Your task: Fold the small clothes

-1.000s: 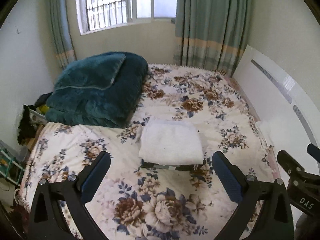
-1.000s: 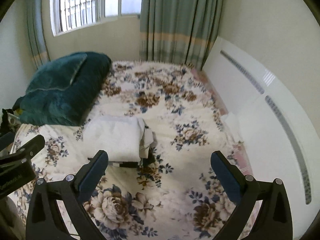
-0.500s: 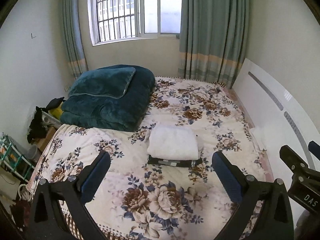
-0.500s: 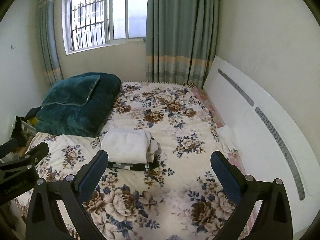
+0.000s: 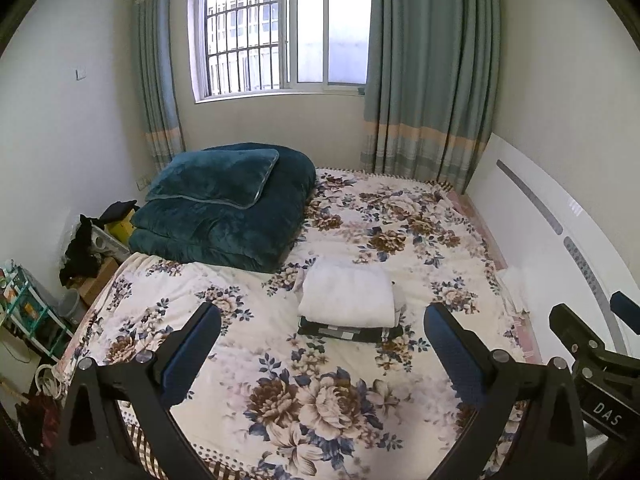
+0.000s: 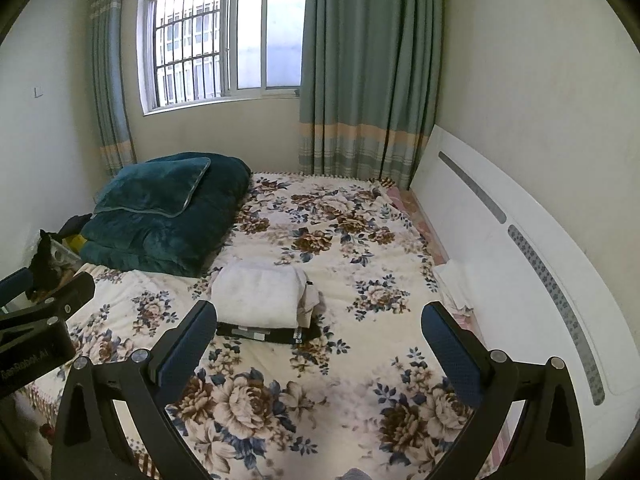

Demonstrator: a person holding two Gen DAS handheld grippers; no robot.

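Observation:
A folded white garment (image 5: 347, 295) lies on top of a folded dark striped garment (image 5: 348, 332), stacked in the middle of the floral bed (image 5: 304, 400). The stack also shows in the right wrist view (image 6: 258, 298). My left gripper (image 5: 322, 344) is open and empty, held back above the bed's near edge, well short of the stack. My right gripper (image 6: 320, 340) is open and empty too, at the same distance, to the right of the left one. Neither touches any cloth.
A folded dark teal quilt (image 5: 228, 216) sits at the bed's far left. A white headboard (image 5: 560, 248) runs along the right side. Clutter and a shelf (image 5: 28, 312) stand on the floor at the left. Window and curtains (image 5: 432, 68) are behind the bed.
Both grippers have pulled back and up from the bed. The stack now looks smaller and farther away, and more of the window and room shows. The stack has not moved.

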